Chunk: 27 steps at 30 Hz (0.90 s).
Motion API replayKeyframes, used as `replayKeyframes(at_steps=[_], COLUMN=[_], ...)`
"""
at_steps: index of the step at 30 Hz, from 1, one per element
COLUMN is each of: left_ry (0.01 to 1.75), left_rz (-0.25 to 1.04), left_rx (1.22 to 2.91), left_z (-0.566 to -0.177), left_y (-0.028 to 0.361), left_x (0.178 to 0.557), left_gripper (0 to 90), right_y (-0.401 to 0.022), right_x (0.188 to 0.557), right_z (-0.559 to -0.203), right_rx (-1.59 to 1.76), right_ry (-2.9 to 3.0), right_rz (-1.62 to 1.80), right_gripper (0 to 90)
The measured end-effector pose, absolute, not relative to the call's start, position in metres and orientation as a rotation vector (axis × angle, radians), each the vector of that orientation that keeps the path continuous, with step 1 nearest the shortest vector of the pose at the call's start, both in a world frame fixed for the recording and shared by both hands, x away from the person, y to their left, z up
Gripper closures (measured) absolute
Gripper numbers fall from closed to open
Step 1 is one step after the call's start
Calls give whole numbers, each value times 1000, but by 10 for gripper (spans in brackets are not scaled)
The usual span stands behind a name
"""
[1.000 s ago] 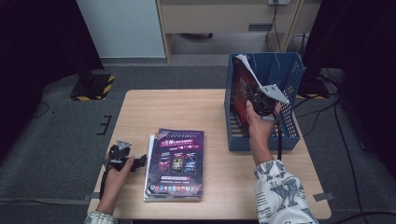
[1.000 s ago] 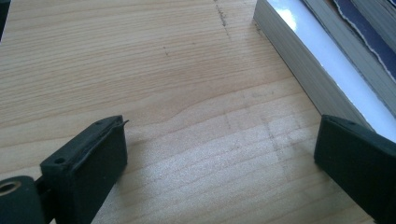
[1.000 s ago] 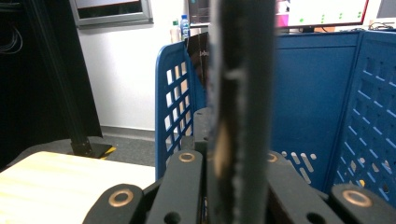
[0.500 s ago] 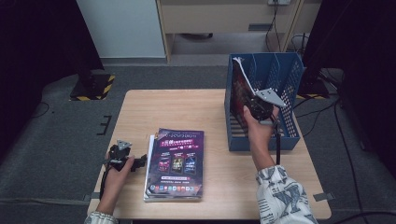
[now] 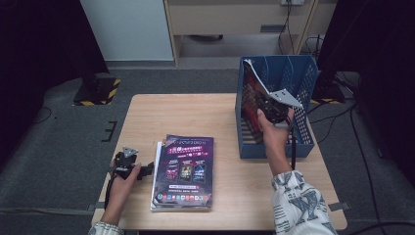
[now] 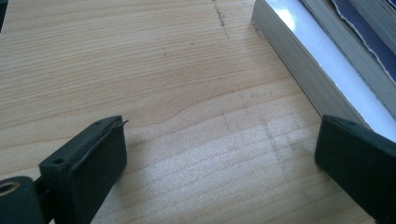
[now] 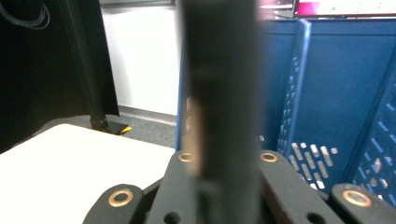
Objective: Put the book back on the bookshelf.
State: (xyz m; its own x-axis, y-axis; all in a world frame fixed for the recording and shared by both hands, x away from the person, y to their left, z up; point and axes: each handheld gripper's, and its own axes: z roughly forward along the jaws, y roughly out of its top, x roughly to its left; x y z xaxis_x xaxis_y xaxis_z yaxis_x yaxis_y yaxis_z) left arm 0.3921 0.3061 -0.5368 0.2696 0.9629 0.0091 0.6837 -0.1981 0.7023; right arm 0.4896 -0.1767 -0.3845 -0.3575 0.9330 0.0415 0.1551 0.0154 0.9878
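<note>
In the high view my right gripper (image 5: 271, 105) is shut on a dark-covered magazine (image 5: 252, 90) and holds it upright inside the blue file box (image 5: 303, 142) at the table's right. In the right gripper view the closed jaws (image 7: 219, 70) form one dark column against the box wall (image 7: 327, 93). A stack of magazines (image 5: 183, 171) lies flat at the front middle. My left gripper (image 5: 146, 170) rests on the table just left of the stack. Its jaws (image 6: 222, 140) stand open over bare wood, the right jaw close to the stack's edge (image 6: 299, 60).
The wooden table (image 5: 195, 117) has free room behind the stack and at its left. The file box takes up the right side, with a cable (image 5: 293, 147) trailing down from the right gripper. Grey floor and dark stands surround the table.
The magazine in the right gripper has shifted its tilt slightly inside the box. Both hands have stayed where they were.
</note>
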Motion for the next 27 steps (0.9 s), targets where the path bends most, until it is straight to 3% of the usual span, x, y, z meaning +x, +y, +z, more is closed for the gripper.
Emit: replayKeyframes(at_steps=[15,27], left_ry=[1477,1477], left_rz=[616,616], left_rx=[1962,1963], left_z=[-537,-537], left_y=[306,306], left_x=[392,393], left_gripper=[17,16], right_y=[-169,-149], right_x=[490,490], right_z=[-376,-390], right_rx=[1169,1155], right_ry=[1470,1495], right_rz=[1321,1305], right_gripper=[868,856])
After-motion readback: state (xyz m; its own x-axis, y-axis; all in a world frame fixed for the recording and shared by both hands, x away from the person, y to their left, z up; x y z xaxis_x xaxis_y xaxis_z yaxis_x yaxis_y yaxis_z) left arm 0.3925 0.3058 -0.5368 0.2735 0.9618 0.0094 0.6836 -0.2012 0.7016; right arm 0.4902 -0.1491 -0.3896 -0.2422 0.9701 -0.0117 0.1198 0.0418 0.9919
